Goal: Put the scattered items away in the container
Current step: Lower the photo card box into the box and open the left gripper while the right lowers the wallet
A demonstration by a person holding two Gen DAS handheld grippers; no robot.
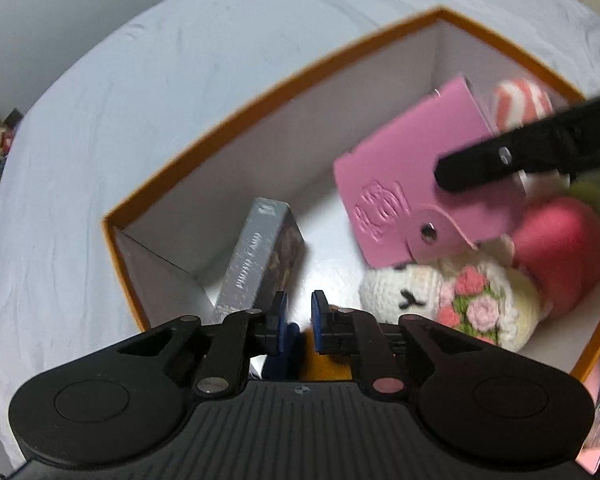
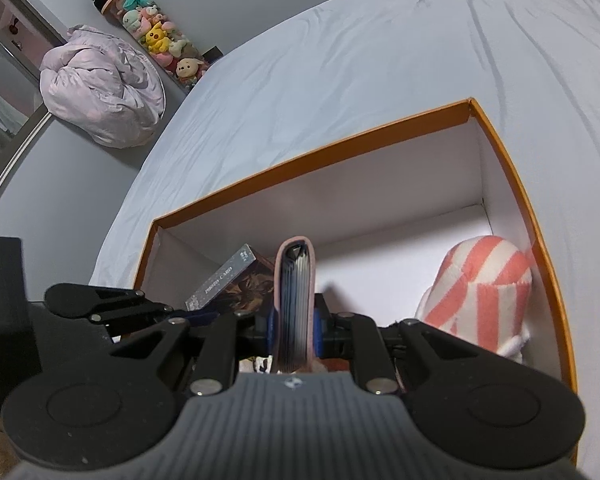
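Container: orange-rimmed cardboard box with white inner walls (image 1: 204, 160), sitting on the pale blue bed sheet (image 2: 340, 80).

Already lying inside:
- grey photo-card box with dark printed face (image 1: 256, 256), leaning in the near left corner;
- white crocheted plush with pink knitted roses (image 1: 452, 300), lying on the floor of the box;
- round red plush ball (image 1: 568, 248), touching the crocheted plush;
- pink-and-white striped plush (image 2: 484, 280), resting against the right wall.

Currently going in:
- pink leather card wallet with snap tab (image 1: 416, 184), hanging over the box interior, not yet touching the floor; right gripper (image 2: 294, 320) clenching it edge-on.

Idle:
- left gripper (image 1: 298, 316), hovering above the near corner, pads nearly together, gripping nothing.

Outstanding: releasing the wallet. Judging the tidying close to finished; no loose items showing on the visible sheet, though the bed beyond these views cannot be checked.
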